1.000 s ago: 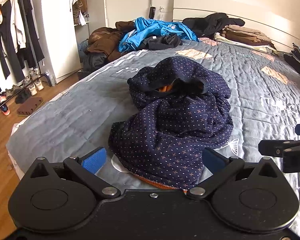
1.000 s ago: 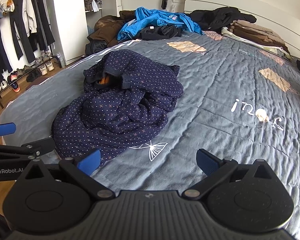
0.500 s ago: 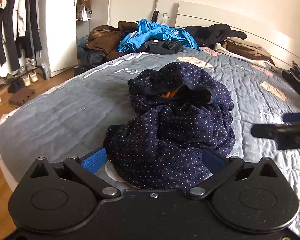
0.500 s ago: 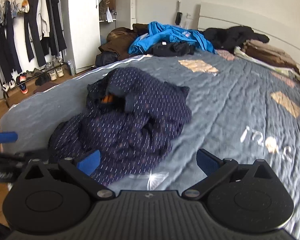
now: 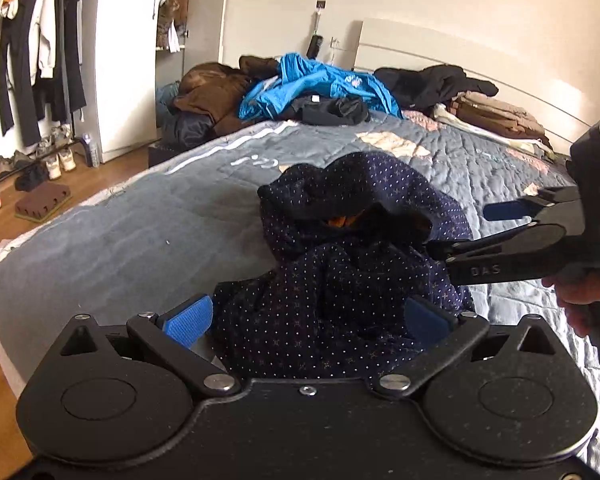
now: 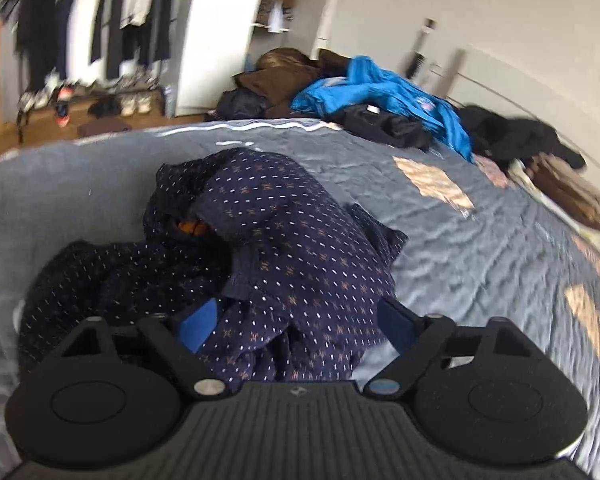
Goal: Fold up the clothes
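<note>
The room was a bedroom with a wooden floor, a white wardrobe [image 5: 126, 60] and a rail of dark hanging clothes [image 5: 32, 48] along the far left wall. Most of both views was taken up by a wide bed covered in a grey quilted bedspread [image 5: 132, 224] with pale patches. At its far end lay a heap of loose garments: a bright blue jacket [image 5: 320, 84], brown clothing [image 5: 212, 92] and black clothing [image 5: 432, 84].

Near the foot of the bed, a crumpled navy padded jacket with small dots and an orange lining [image 5: 340, 264] lay in a mound on the bedspread. The left gripper [image 5: 306, 320] sat low at the jacket's near edge, its blue-padded fingers [image 5: 188, 316] spread wide with the fabric bunched between them, not clamped. The right gripper [image 6: 296, 326] was likewise spread wide at the jacket's right side, cloth lying between its fingers [image 6: 199, 324]; this view was motion-blurred. In the left wrist view, the right gripper reached in from the right, a hand [image 5: 580, 296] around its handle.
</note>
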